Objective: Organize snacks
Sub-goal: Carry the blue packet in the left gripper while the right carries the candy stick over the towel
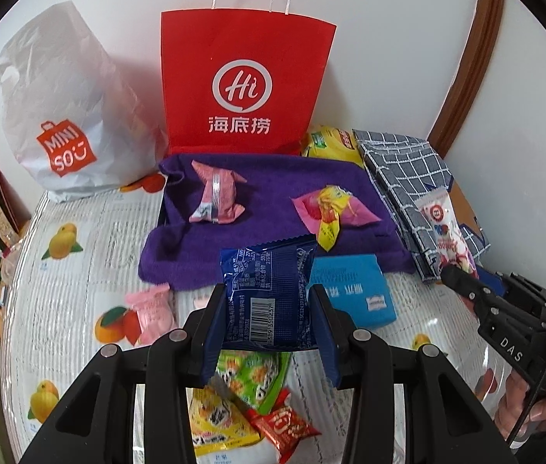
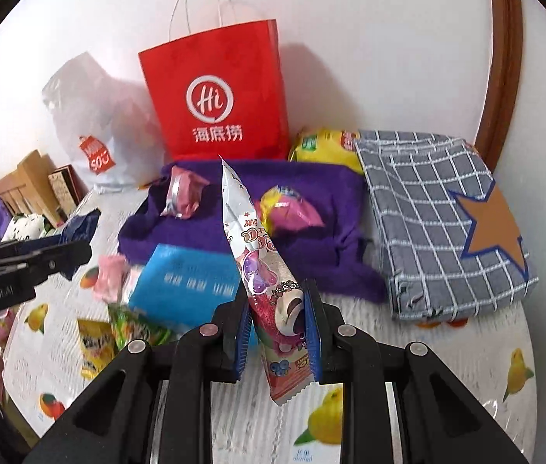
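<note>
My left gripper (image 1: 269,324) is shut on a dark blue snack packet (image 1: 269,294), held above the table with its barcode side up. My right gripper (image 2: 276,324) is shut on a long white and pink snack packet (image 2: 261,270) that stands nearly upright between the pads. That same packet (image 1: 447,232) shows at the right edge of the left wrist view. On the purple towel (image 1: 273,189) lie a pink wrapped snack (image 1: 217,197) and a pink packet topped by a yellow candy (image 1: 331,212). A blue box (image 1: 354,286) rests at the towel's front edge.
A red paper bag (image 1: 242,81) and a white plastic bag (image 1: 64,116) stand against the wall. A folded checked cloth (image 2: 447,216) lies right of the towel, a yellow packet (image 2: 323,147) behind it. Loose snacks lie near the front: green (image 1: 253,379), yellow (image 1: 215,425), red (image 1: 284,429), pink (image 1: 153,313).
</note>
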Available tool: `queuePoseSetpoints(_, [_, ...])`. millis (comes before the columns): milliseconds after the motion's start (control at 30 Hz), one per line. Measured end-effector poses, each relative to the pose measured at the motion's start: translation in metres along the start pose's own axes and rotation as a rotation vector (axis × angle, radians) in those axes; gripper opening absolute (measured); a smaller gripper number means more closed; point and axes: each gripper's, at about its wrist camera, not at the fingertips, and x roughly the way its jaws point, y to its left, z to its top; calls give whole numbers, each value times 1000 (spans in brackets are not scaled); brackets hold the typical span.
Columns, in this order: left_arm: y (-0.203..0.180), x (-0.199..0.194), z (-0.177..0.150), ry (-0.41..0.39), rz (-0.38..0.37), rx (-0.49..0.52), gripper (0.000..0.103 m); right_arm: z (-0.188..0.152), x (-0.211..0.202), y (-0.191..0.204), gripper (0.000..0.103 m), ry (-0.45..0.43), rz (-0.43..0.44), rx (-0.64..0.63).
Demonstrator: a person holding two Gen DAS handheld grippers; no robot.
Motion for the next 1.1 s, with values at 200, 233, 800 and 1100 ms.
queuePoseSetpoints(200, [0, 12, 19, 1, 11, 5, 40, 22, 11, -5, 25, -17, 3, 2])
queuePoseSetpoints(233, [0, 14, 22, 1, 13, 5, 40, 25, 13, -5, 25, -19, 4, 4])
queuePoseSetpoints(800, [38, 79, 61, 70, 43, -51, 40, 73, 83, -28, 25, 1, -25, 14])
queuePoseSetpoints(1100, [47, 115, 76, 106, 48, -47, 40, 85, 129, -41, 25, 39, -51, 29])
